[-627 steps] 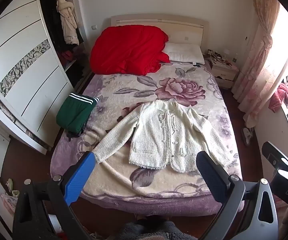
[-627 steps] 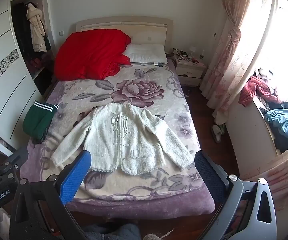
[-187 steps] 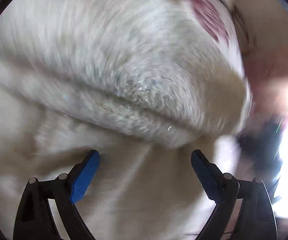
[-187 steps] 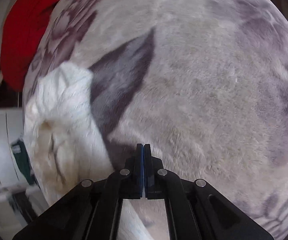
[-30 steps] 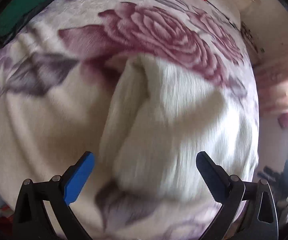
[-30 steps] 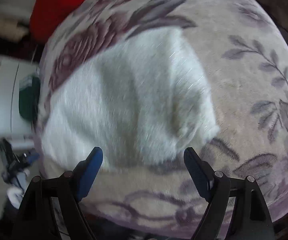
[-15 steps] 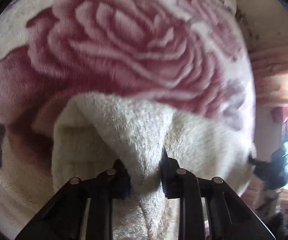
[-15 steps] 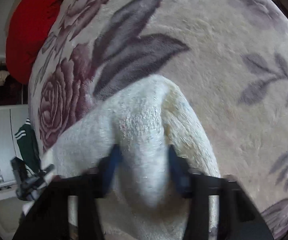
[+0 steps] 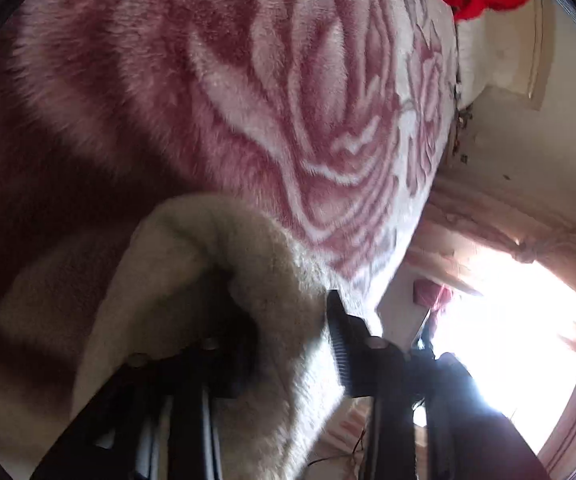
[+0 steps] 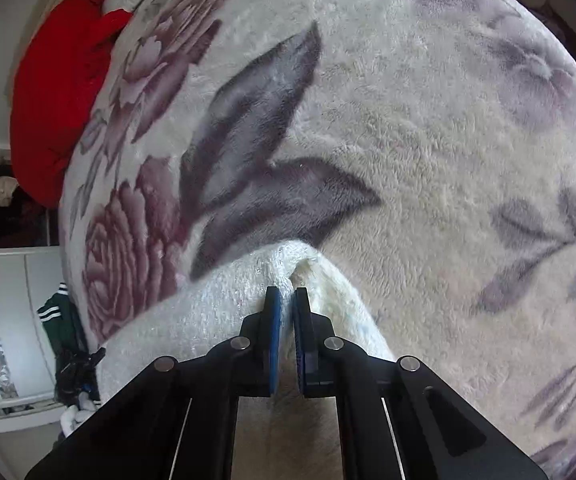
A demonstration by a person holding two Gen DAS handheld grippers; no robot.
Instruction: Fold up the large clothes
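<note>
The step in hand looks like carrying a gathered end of the cream, fuzzy knitted jacket (image 10: 192,320) over for a fold, both tongs holding an edge of it above the plush floral bed blanket (image 10: 428,160).

In the right wrist view the right gripper (image 10: 287,300), low in the middle of the frame, has its blue pads pressed together on a thin pinch of the cream knit; a pointed ridge of fabric rises just past the tips and the rest of the garment drapes down and away toward the lower left of the frame.

In the left wrist view the left gripper (image 9: 284,328) sits at the bottom centre, much of it buried in shadow under a thick roll of the same jacket (image 9: 208,264). Its jaws are opening at this moment with the bulky fold between them; only one ribbed finger shows clearly, so whether the pads press the cloth cannot be told.

The jacket lies on the blanket near the big rose print, well apart from the red quilt (image 10: 56,92) at the upper left. Its overall long axis cannot be read from such close views; the visible ridge runs from the right tongs toward the lower left.

The next move probably calls for laying the lifted edge down squarely and releasing both sides evenly, so the thick pile does not spring back or bunch.
</note>
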